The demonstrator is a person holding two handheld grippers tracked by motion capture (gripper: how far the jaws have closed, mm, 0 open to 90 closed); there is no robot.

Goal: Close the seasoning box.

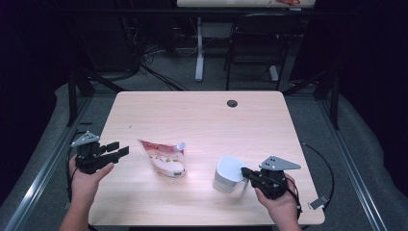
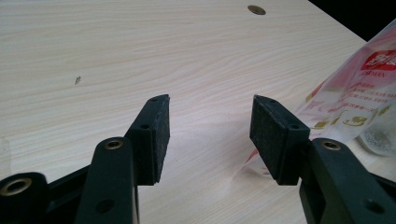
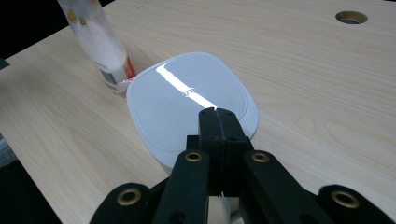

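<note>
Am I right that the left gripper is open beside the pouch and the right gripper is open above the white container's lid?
Not quite. The right gripper is shut, its jaws pressed together over the white container's lid, as the right gripper view shows. The rest holds: the left gripper is open beside the pouch.

Hand-held gripper point(image 3: 218, 114) closed — over white container point(image 3: 187, 102).

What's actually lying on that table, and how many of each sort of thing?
Refill pouches, red and white with a spout: 1
White containers with a lid: 1
Total: 2
</note>
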